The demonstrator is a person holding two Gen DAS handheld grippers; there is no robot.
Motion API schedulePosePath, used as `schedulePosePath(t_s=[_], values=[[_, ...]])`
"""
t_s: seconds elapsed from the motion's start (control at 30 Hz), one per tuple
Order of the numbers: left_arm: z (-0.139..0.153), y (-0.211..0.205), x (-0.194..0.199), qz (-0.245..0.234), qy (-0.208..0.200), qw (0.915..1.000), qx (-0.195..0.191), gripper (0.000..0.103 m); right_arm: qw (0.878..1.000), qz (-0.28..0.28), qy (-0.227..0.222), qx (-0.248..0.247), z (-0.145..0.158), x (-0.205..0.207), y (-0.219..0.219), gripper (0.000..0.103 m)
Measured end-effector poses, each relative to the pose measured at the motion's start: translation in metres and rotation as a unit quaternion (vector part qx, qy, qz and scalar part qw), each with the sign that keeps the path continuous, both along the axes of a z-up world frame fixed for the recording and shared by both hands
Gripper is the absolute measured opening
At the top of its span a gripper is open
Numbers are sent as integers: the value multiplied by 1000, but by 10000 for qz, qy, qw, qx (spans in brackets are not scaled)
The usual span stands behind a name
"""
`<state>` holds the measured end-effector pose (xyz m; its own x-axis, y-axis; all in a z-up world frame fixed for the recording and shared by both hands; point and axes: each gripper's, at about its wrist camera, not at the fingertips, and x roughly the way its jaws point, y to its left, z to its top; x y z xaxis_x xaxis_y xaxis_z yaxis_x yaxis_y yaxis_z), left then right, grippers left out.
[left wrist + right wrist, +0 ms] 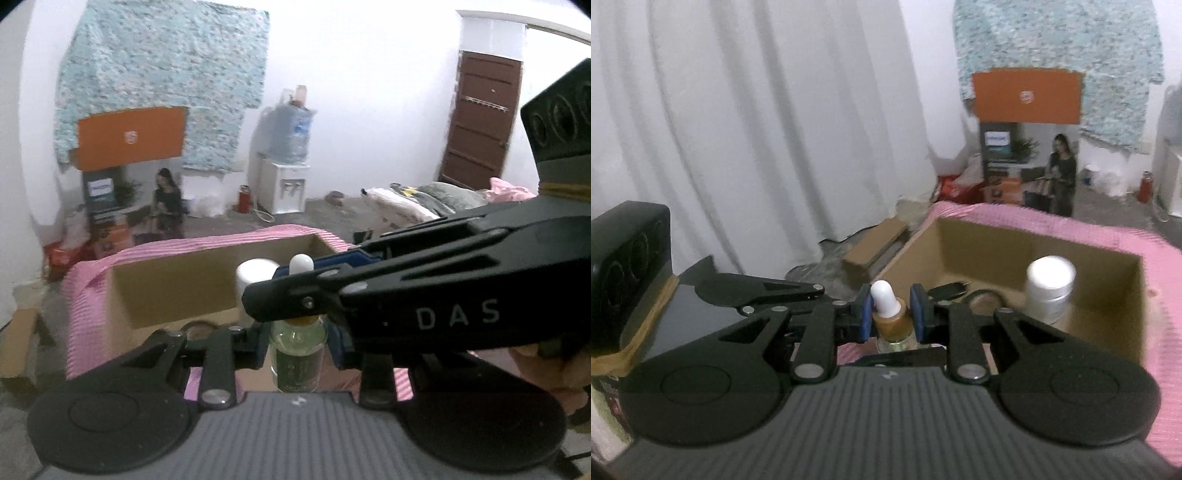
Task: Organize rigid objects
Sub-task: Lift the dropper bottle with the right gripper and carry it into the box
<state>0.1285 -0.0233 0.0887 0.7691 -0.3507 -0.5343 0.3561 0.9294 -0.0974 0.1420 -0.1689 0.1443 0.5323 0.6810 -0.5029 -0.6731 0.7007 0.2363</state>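
Two-gripper hold on one dropper bottle, upright, in front of the open cardboard box.

Left gripper: blue pads clamped on the glass body of the bottle, near the shoulder. Greenish liquid visible below the pads; bottle base hanging clear beneath.

Right gripper: fingers closed on the wooden collar just under the white rubber bulb. Seen from the left wrist view, crossing over the top of the left gripper from the right side (hence bulb poking out above its black arm).

Probable reason for the split grip: body steadied low, cap held high, so a tall narrow bottle stays vertical and neither slips nor tips. Could also serve to tighten or check the dropper cap; cannot tell which.

Box wrapped on its rim in pink striped cloth. Already inside: white-lidded jar standing toward the right wall, a dark object and a round lid-like item on the floor near the front (too blurred to name).

Judgement: bottle not yet in the box; free floor space left of the jar the likely slot. Risk: glass knocking the jar on the way in.
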Motion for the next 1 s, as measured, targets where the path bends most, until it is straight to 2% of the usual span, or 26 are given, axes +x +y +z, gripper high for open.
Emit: schedulePosePath(t_s=[0.1,0.3,0.47,0.87,1.0], values=[[-5,-20,32,-138,213,9997,-17,33,9998,-152,121,-12,-2,28,-23,20],[-27,-49,96,-270,748,9968,-59,33,9968,-482,634,-32,-27,87,-66,19],[-47,-66,131,-269,1027,9943,54,33,9939,-621,916,-37,-54,128,-88,19],[-68,-84,175,-176,1337,9904,317,33,9917,-690,1018,-369,-97,189,-92,18],[-71,-85,181,-218,1443,9889,276,33,9905,-745,1014,-550,-107,198,-88,12]])
